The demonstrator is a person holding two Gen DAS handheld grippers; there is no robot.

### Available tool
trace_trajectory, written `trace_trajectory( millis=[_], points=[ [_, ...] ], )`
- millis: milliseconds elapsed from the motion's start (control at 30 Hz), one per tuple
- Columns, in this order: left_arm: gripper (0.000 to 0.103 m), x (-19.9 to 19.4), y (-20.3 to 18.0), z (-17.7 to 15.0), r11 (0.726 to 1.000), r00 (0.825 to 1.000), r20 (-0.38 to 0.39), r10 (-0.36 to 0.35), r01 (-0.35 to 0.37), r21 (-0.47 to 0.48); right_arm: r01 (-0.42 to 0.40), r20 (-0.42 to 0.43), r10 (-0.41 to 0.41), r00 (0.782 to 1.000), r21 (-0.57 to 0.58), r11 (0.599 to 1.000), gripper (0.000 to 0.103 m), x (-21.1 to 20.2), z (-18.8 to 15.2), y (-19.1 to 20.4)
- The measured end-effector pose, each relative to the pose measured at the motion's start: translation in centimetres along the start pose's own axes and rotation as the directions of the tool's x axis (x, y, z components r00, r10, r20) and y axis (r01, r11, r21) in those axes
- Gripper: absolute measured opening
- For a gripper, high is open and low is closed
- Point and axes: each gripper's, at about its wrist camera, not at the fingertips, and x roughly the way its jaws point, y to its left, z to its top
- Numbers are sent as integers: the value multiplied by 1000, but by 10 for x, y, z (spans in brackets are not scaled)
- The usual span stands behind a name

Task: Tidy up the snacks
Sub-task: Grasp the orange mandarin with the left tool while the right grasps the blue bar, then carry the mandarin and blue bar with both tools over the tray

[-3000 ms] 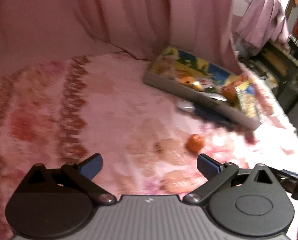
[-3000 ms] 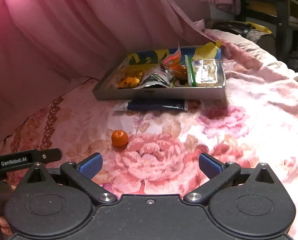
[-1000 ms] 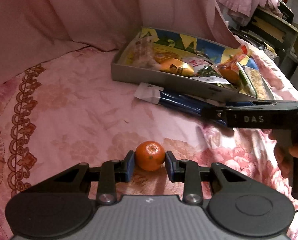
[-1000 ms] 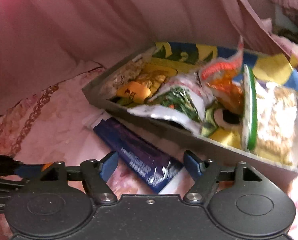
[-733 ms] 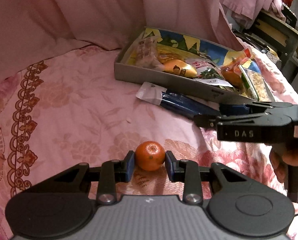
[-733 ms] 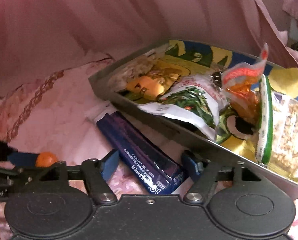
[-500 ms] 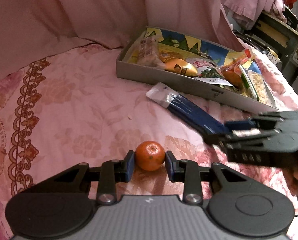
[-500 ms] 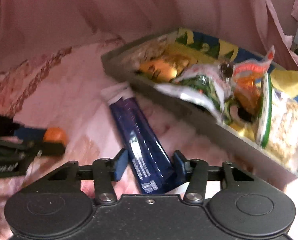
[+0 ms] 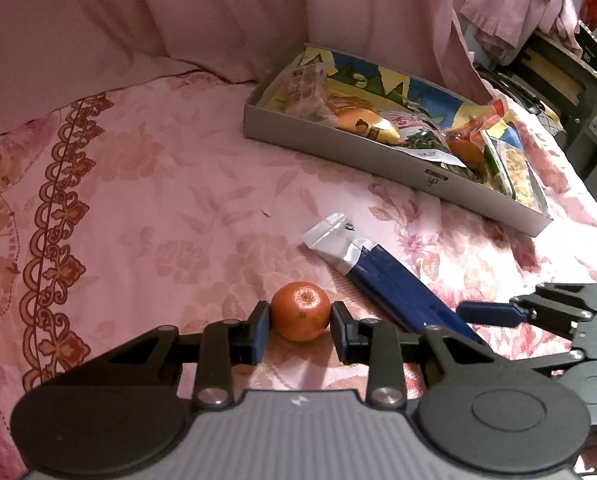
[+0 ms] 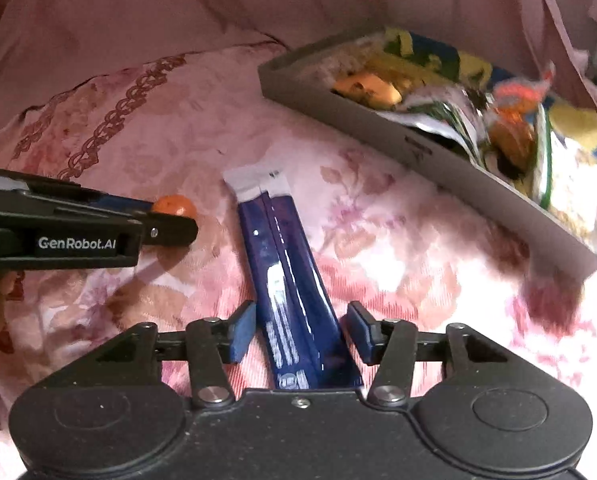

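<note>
Left wrist view: left claw [image 9: 300,326], lower centre of frame, closed on a small orange mandarin [image 9: 300,316], both pads pressed to its sides, just above the pink floral bedspread [image 9: 146,184]. Long dark blue snack packet [image 9: 398,292], silver-ended, lies flat right of centre. Grey shallow box [image 9: 378,156], upper right, holds assorted snack packets. Right claw [image 9: 486,314] enters at the right edge, beside the packet's near end.

Right wrist view: right claw [image 10: 300,328], lower centre, jaws having just been opening; the blue packet [image 10: 282,264] lies between the pads, which straddle it with a gap on either side, not pressing. Left claw [image 10: 170,220] with the mandarin [image 10: 175,205], middle left. Box [image 10: 378,116], upper right, blurred. Pink curtain [image 10: 258,4] across the top.
</note>
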Motion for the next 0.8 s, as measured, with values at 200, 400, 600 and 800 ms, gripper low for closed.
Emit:
trace_trajectory(
  millis=[200, 400, 600, 800],
  points=[
    [36, 1, 0, 0, 1000, 1000, 5, 6, -7, 8, -4, 19, 5, 1000, -32, 999, 51, 7, 4, 2],
    [35, -1, -2, -3, 1000, 1000, 7, 11, -12, 11, 26, -7, -27, 1000, -49, 998, 37, 1, 1, 13],
    [35, -15, -3, -12, 1000, 1000, 8, 3, -3, -5, 57, -14, -57, 998, -23, 998, 33, -15, -7, 26],
    [35, -35, -6, -18, 1000, 998, 56, 4, -4, -1, 85, 54, -85, 995, 3, 996, 32, -41, -13, 36]
  ],
)
